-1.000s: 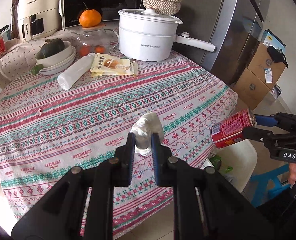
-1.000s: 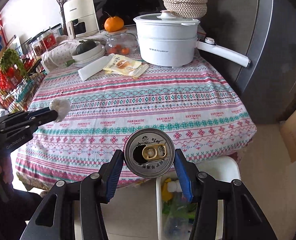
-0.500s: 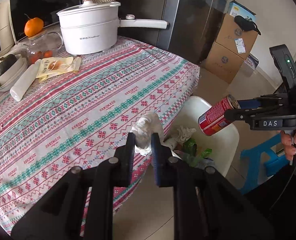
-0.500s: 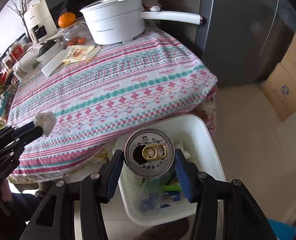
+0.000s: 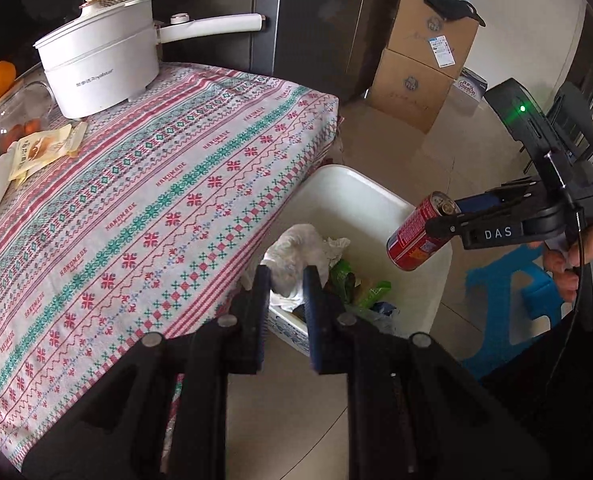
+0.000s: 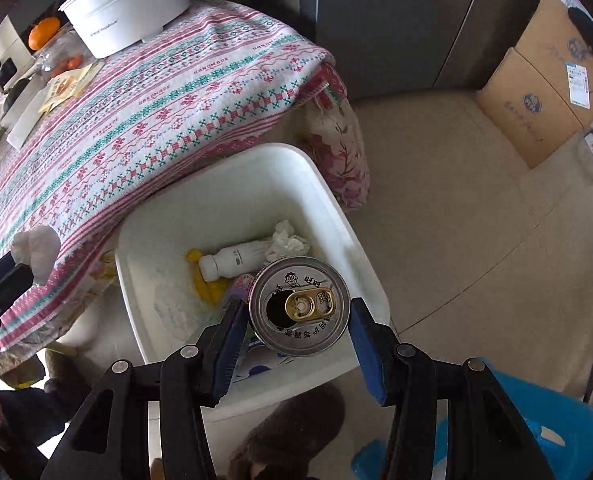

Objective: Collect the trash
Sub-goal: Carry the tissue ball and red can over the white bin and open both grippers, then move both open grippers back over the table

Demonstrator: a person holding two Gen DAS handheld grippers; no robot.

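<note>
Over the white bin [image 6: 338, 216] beside the table, the right gripper [image 6: 296, 320] clasps a red can [image 5: 418, 236]. The left gripper [image 5: 286, 284] pinches a crumpled tissue [image 5: 296, 252] at the bin's table-side edge.

Bin [image 6: 336, 216] on the floor just beside the bench [image 5: 168, 184] corner, bottle [image 6: 232, 258] and tissues [image 6: 286, 236] in the bin, can [image 6: 300, 306] above its near rim, pot [image 5: 100, 68] at the bench's far end, 2 stacked boxes [image 5: 420, 64] beyond the bin
</note>
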